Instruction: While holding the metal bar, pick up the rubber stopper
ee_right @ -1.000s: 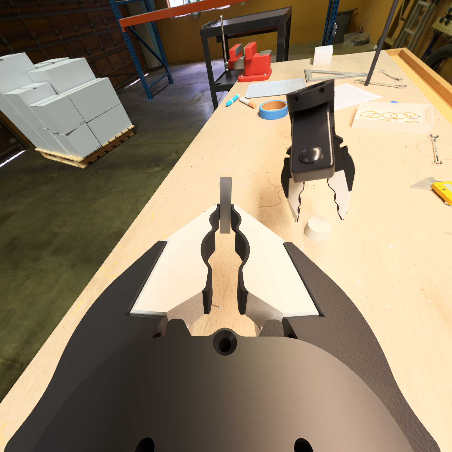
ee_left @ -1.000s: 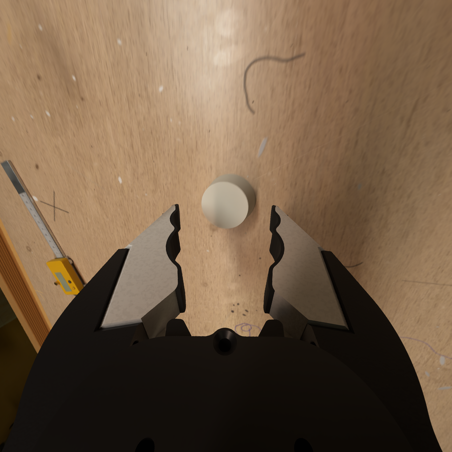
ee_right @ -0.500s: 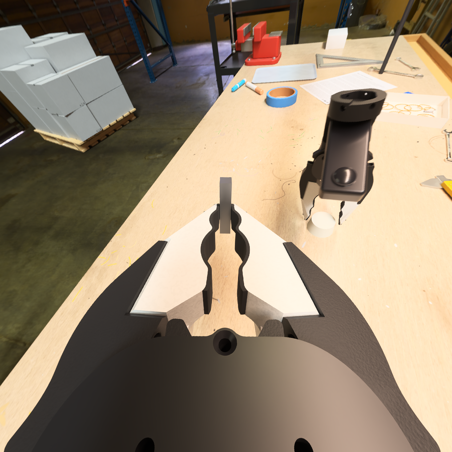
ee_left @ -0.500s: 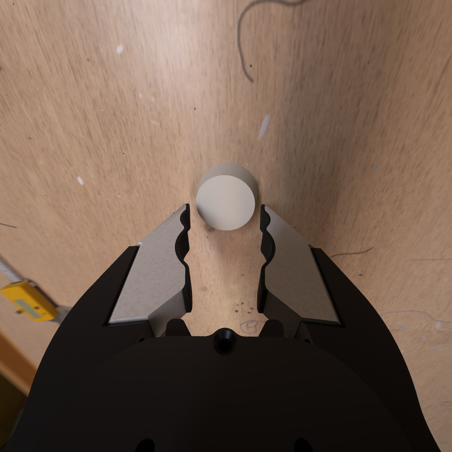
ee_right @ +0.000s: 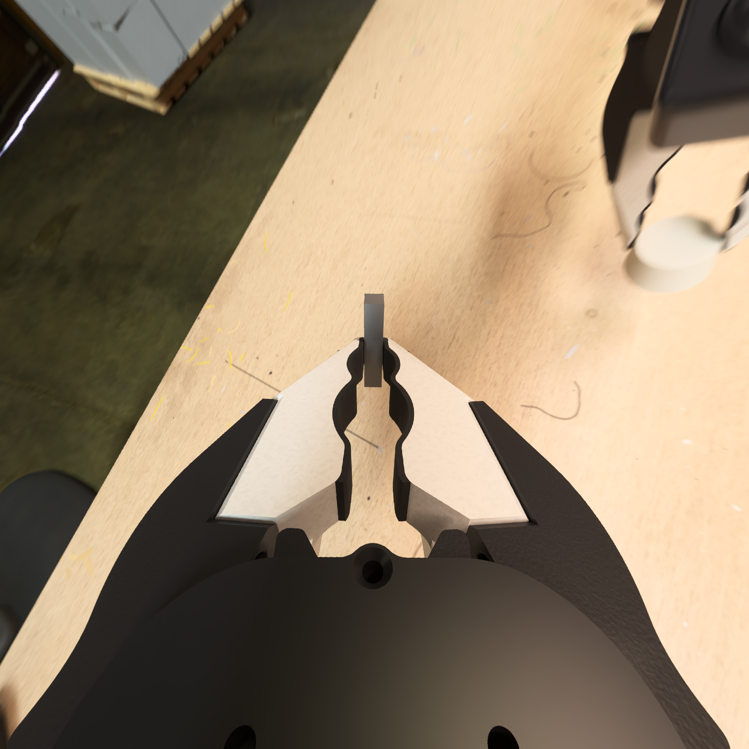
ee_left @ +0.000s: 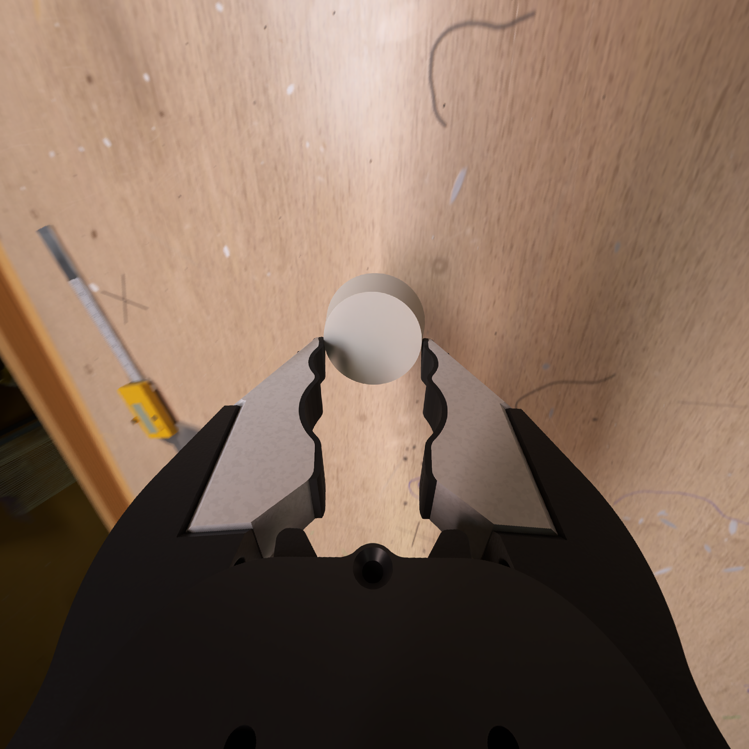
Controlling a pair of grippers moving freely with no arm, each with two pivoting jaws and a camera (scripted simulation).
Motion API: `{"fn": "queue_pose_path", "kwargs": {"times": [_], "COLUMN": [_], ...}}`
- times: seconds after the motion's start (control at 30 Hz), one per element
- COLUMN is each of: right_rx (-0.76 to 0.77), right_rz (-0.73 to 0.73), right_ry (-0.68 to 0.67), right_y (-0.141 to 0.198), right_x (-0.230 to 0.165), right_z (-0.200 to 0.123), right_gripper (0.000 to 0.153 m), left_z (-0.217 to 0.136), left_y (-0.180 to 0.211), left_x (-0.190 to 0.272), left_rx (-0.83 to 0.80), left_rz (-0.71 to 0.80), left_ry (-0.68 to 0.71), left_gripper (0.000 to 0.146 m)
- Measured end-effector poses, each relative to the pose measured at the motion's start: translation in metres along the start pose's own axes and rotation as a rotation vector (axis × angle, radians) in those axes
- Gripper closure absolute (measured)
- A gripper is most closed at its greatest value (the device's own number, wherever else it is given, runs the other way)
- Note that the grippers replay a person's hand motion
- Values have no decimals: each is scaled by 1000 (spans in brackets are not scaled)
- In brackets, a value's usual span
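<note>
The rubber stopper [ee_left: 373,324] is a pale grey-white round plug seen end-on in the left wrist view. My left gripper [ee_left: 373,344] is shut on it, with both fingertips pressed against its sides. In the right wrist view the stopper [ee_right: 656,263] shows at the far right with the left gripper [ee_right: 681,239] over it; I cannot tell whether it is off the table. My right gripper [ee_right: 373,344] is shut on the metal bar [ee_right: 373,320], a thin grey bar that sticks out past the fingertips above the wooden table [ee_right: 446,202].
A yellow tape measure [ee_left: 146,409] with its blade pulled out lies left of the stopper, beside a raised wooden rail [ee_left: 40,364]. In the right wrist view the table's left edge drops to the floor, with a pallet of white boxes [ee_right: 133,40] and a dark rounded seat [ee_right: 40,498].
My left gripper's jaws have closed from wide open onto the stopper's sides. My right gripper, still holding the bar, has tilted down toward the table and moved closer to the left gripper.
</note>
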State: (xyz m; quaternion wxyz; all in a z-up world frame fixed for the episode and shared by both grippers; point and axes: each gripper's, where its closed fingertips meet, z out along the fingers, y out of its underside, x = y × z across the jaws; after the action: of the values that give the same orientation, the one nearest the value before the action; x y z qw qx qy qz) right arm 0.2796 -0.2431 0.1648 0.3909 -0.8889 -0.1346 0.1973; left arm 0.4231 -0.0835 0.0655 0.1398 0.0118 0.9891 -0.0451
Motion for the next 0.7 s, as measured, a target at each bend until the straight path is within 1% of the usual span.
{"fn": "queue_pose_path", "kwargs": {"times": [0.13,0.23,0.3,0.37,0.57,0.63,0.7], "right_rx": [-159,-245,-281,-301,-291,-345,-440], "right_rz": [47,67,55,48,68,77,44], "right_ry": [-62,-93,-131,-163,-151,-138,-97], "right_y": [10,15,18,22,28,36,47], "right_x": [11,22,23,23,25,27,35], "right_z": [34,59,72,78,78,85,96], "right_gripper": [145,145,145,145,145,145,145], "left_z": [-29,-51,-64,-78,-111,-121,-129], "left_y": [11,18,22,26,38,41,43], "left_x": [-3,-3,-4,-4,-6,-7,-8], "left_rx": [-52,-80,-92,-100,-120,-131,-140], "left_rz": [26,33,32,32,44,50,54], "left_ry": [-60,-88,-106,-129,-201,-228,-244], "left_gripper": [99,99,99,99,99,99,99]}}
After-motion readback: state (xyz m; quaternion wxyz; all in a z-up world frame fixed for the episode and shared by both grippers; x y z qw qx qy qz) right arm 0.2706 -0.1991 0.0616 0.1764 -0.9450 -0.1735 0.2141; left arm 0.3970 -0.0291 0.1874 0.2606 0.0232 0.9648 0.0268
